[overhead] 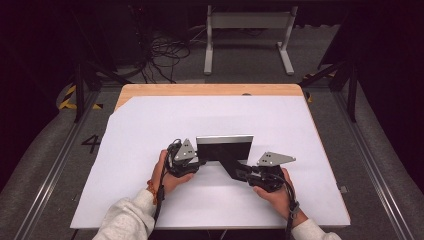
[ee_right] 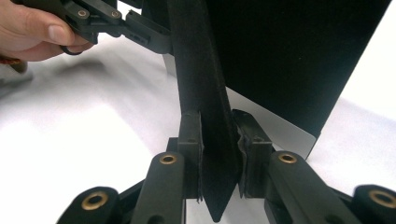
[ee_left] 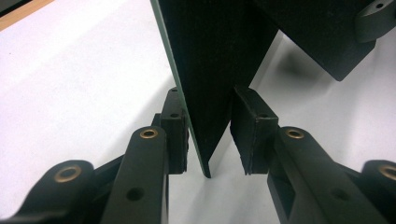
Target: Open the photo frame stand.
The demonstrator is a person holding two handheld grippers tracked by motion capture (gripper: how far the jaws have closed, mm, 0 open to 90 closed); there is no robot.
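Observation:
A thin black folding panel [overhead: 223, 150] with a pale grey upper edge stands on the white sheet at mid-table. Its black flap [overhead: 232, 167] slants down toward the right. My left gripper [overhead: 197, 163] is shut on the panel's left corner; in the left gripper view both pads press that green-edged corner [ee_left: 210, 70], with my left gripper [ee_left: 207, 93] around it. My right gripper [overhead: 241, 172] is shut on the flap; in the right gripper view the flap [ee_right: 201, 70] sits pinched in my right gripper [ee_right: 216, 116]. The main panel [ee_right: 289, 56] rises behind.
A white sheet [overhead: 150, 130] covers most of the wooden table [overhead: 210, 89]. Beyond the far edge a white metal frame [overhead: 248, 22] and loose cables [overhead: 165, 52] lie on the grey floor. The person's hand [ee_right: 32, 28] holds the left gripper [ee_right: 140, 32] close by.

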